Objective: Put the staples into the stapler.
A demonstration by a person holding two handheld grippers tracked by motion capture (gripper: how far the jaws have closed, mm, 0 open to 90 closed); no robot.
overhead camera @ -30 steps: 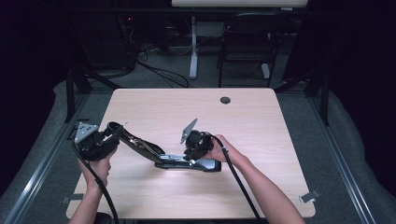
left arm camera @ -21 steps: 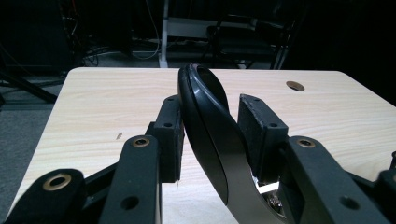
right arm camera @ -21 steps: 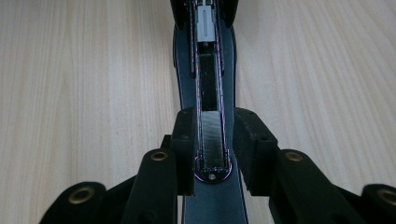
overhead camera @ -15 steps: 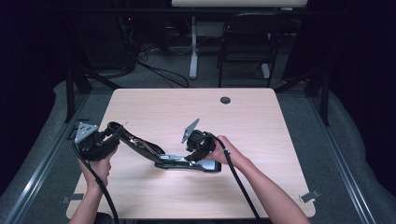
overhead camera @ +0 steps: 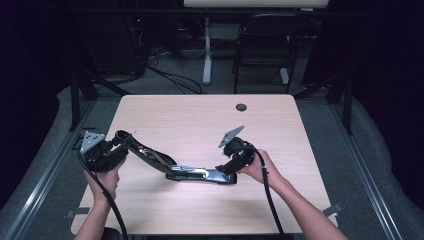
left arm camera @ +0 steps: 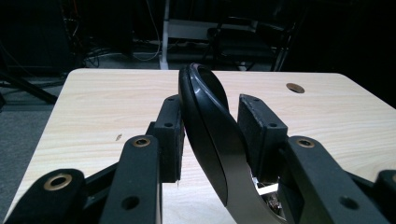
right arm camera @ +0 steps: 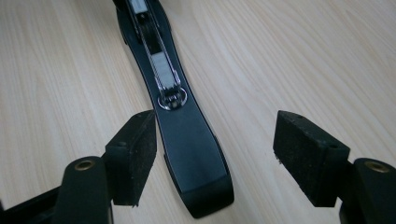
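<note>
stapler [overhead camera: 175,167]: swung wide open on the table [overhead camera: 200,120]; base flat near my edge, top arm angled up to the left
left gripper [left arm camera: 210,135]: I have it clamped on the raised end of the top arm, pads pressing both sides
right gripper [right arm camera: 215,154]: jaws have just been opening; base end lies between them, one pad close alongside, not pinched, nothing held
step: I read this as letting go of the base after opening the stapler
next: lift right clear of the base, keep left steady so the arm doesn't drop

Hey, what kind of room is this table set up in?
Probably a lab or recording workspace: a bare wooden table with a cable hole, loose floor cables, and a dark chair behind.
</note>
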